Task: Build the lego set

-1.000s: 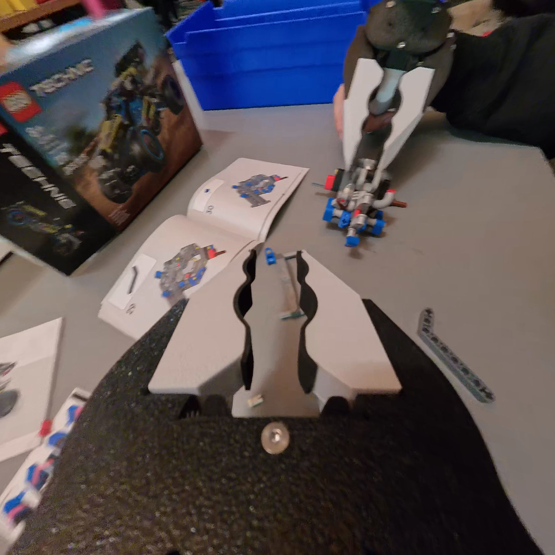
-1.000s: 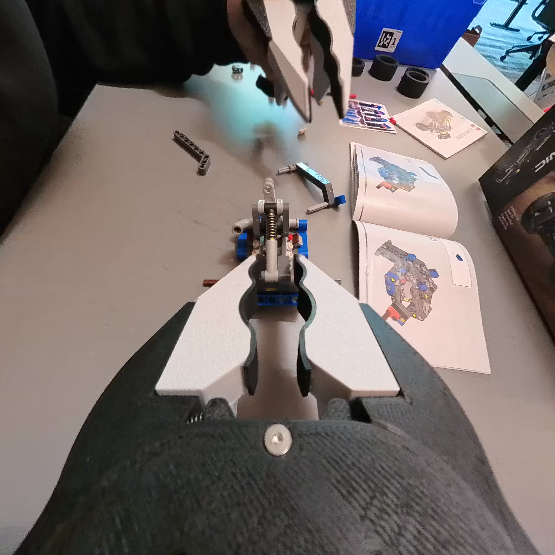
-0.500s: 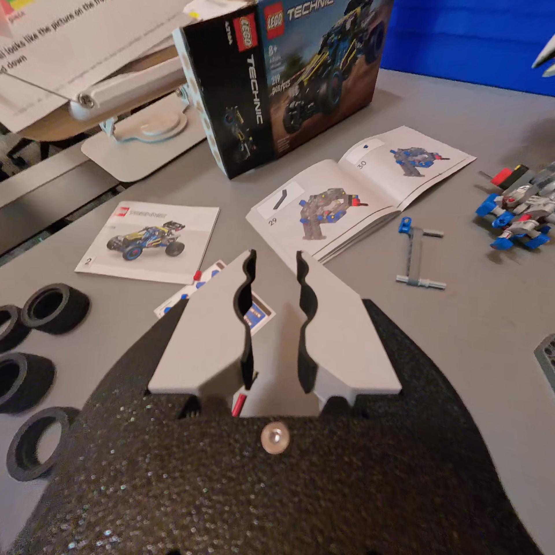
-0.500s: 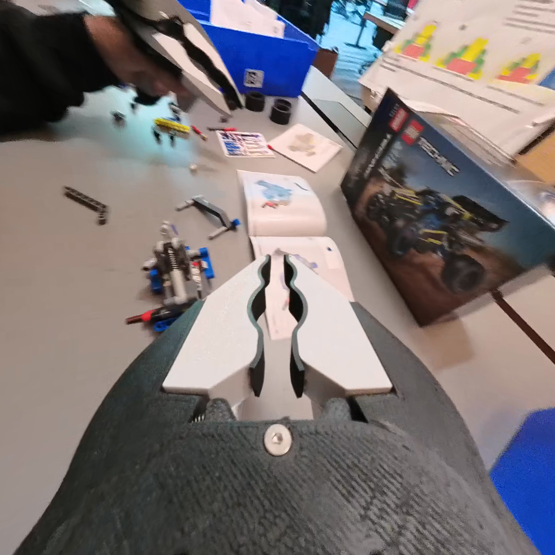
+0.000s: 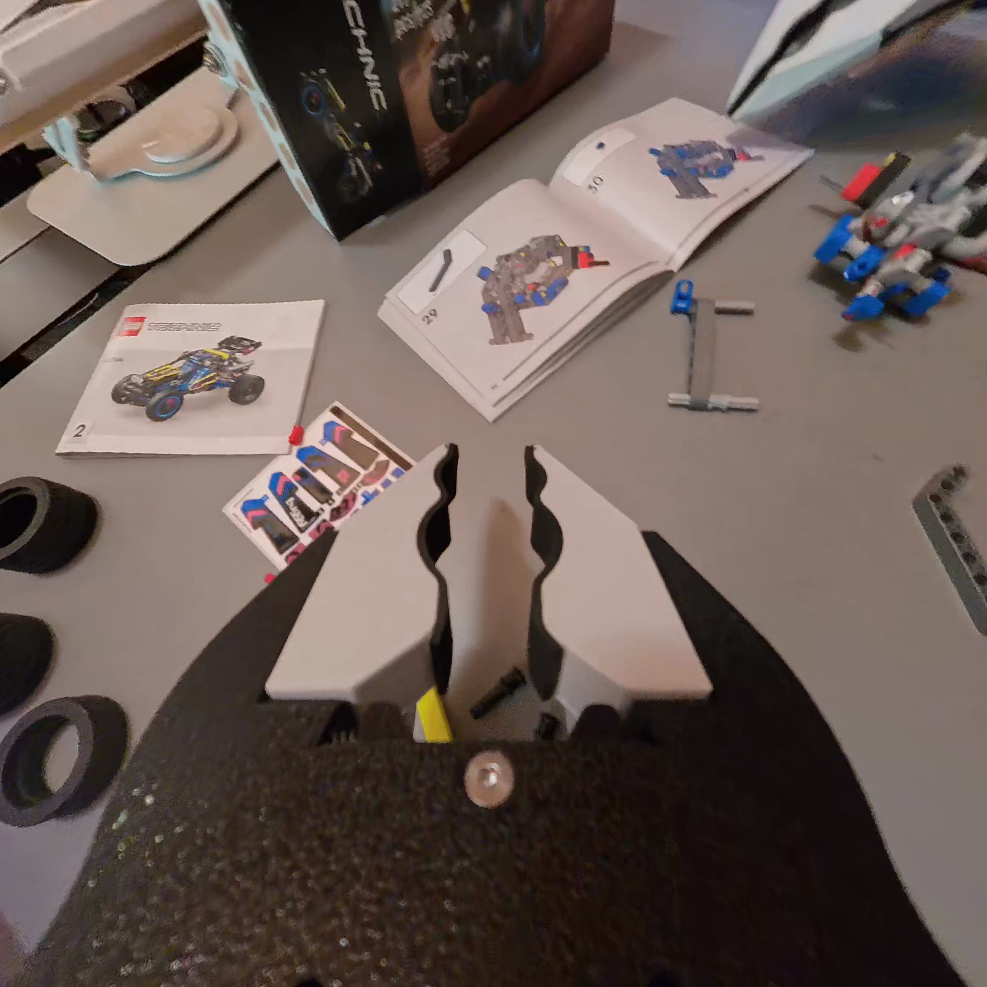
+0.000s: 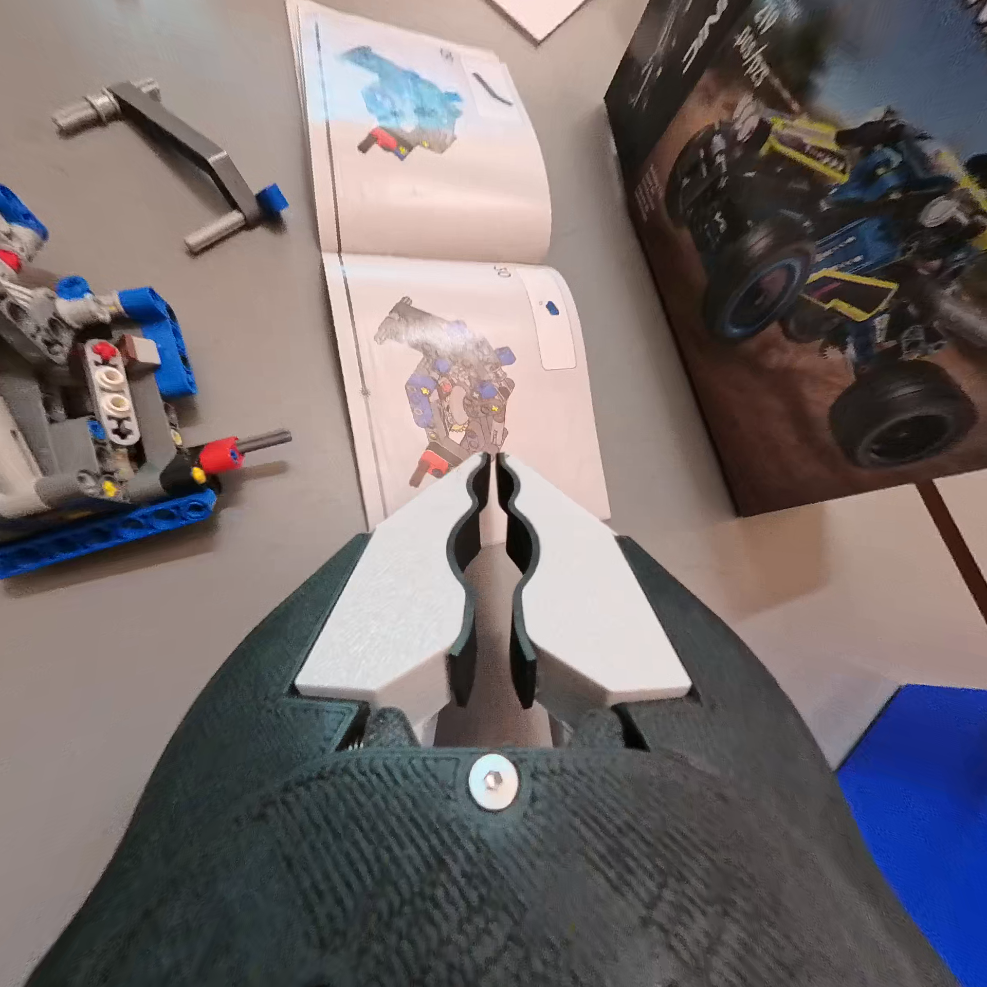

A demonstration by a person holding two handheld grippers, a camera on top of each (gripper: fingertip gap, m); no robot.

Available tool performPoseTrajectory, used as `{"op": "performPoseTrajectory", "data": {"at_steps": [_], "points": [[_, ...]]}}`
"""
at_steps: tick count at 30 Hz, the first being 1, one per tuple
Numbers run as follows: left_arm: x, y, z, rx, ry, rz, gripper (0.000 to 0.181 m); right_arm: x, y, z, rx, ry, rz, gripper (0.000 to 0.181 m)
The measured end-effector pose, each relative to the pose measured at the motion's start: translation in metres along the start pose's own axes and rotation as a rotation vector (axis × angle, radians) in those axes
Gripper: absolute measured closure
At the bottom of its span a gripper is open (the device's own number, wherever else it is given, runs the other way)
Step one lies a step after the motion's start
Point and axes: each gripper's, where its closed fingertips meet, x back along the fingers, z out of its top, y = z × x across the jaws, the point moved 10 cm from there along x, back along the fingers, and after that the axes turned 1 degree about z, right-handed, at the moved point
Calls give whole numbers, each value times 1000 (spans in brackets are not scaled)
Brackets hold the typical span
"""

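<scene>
The partly built grey, blue and red lego assembly lies on the grey table at the far right of the left wrist view and at the left of the right wrist view. A grey beam with axles and a blue connector lies beside the open instruction booklet. My left gripper is open and empty, just right of the sticker sheet. My right gripper is shut on nothing, over the lower page of the booklet. It also shows blurred in the left wrist view.
The set's box stands behind the booklet. A closed booklet and black tyres lie at the left. A bent dark grey beam lies at the right. A black pin and a yellow piece lie under my left gripper. A blue bin is at the lower right. About 25 cm separates my left fingertips from my right.
My right gripper has let go of the assembly, moved right over the booklet and shut. My left gripper has swung left, away from the grey beam, toward the sticker sheet.
</scene>
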Motion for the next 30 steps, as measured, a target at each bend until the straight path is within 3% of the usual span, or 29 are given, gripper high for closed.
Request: {"op": "performPoseTrajectory", "data": {"at_steps": [6, 13, 17, 19, 20, 23, 30], "points": [[-7, 37, 12, -34, -40, -156, 158, -16, 4, -8, 65, -26, -16, 181], [-53, 69, 50, -129, -95, -237, 151, -6, 5, -7, 78, 1, -93, 181], [-78, 74, 51, -159, -231, -280, 149, 19, -14, 4, 61, 187, 93, 176], [-84, 79, 48, -181, -268, -323, 164, 34, -29, 13, 40, 318, 255, 170], [-85, 81, 47, -200, -260, -316, 176, 40, -36, 17, 44, 349, 324, 166], [-83, 82, 48, -229, -219, -336, 177, 48, -54, 28, 101, 383, 376, 162], [-67, 90, 67, -295, 135, -346, 177, 45, -77, 42, 149, 366, 350, 156]]}}
